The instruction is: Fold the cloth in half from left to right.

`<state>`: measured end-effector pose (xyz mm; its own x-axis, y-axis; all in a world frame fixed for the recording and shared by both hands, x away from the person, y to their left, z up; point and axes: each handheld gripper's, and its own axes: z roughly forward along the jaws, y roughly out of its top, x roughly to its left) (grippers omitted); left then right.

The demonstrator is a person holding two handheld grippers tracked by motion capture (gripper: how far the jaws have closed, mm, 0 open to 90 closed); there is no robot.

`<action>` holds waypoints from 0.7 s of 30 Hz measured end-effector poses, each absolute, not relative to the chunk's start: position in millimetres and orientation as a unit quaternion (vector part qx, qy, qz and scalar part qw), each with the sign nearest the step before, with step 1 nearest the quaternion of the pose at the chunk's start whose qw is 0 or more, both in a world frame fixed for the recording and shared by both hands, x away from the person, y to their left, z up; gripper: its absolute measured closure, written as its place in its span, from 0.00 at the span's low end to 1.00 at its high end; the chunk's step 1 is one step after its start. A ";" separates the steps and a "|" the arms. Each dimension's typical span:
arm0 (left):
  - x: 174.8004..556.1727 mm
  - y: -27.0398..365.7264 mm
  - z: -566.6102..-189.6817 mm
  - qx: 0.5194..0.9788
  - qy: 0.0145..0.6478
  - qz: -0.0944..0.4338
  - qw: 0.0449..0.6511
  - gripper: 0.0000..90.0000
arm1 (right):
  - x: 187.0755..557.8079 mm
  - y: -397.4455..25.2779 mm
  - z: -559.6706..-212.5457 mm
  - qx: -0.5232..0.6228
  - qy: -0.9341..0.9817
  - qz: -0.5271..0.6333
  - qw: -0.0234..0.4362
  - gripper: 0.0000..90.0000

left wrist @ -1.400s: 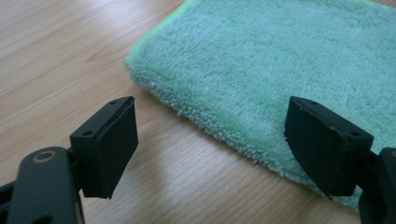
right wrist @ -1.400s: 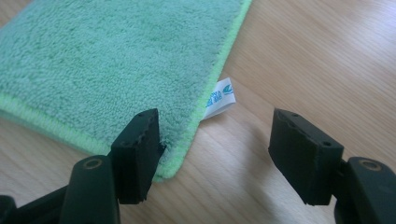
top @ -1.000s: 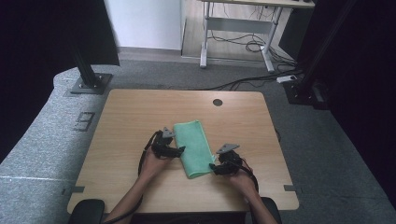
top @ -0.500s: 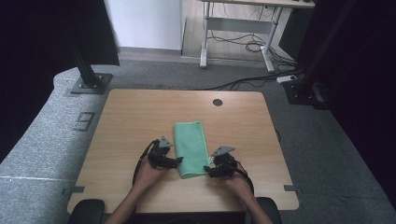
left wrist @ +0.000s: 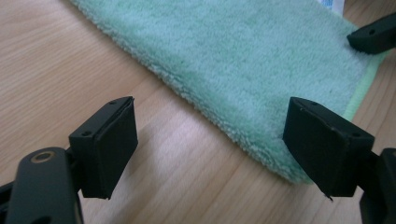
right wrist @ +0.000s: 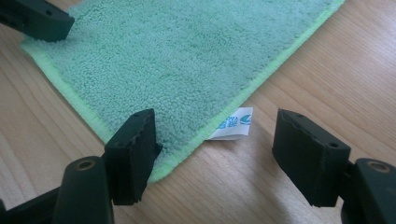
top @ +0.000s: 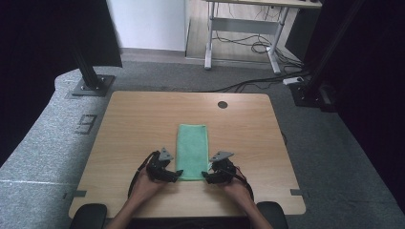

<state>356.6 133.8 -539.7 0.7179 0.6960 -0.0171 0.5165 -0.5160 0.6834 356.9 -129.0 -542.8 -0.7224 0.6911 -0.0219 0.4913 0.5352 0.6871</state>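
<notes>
At the green towel's near corners, the left gripper and right gripper stand spread wide, each corner partly hidden behind one jaw.

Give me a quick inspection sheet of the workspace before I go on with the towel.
Surface: wooden table, round grommet hole near the far edge.
Job's things: folded green towel flat at centre; white label at its near right corner.
Clutter: nothing seen.
Grippers: left gripper and right gripper open at the towel's near corners.
Cables: black cables on the floor beyond.
Surroundings: grey carpet, white desk frame.
</notes>
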 end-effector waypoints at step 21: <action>353.7 143.0 -547.7 0.856 0.357 0.135 0.350 0.19 | 357.1 -132.0 -547.0 0.349 0.856 0.355 0.140 0.28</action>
<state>353.7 143.0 -547.7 0.7087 0.7053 -0.0190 0.5166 -0.5003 0.6949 357.1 -132.0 -547.0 -0.7177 0.6963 0.0090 0.4980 0.5043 0.7055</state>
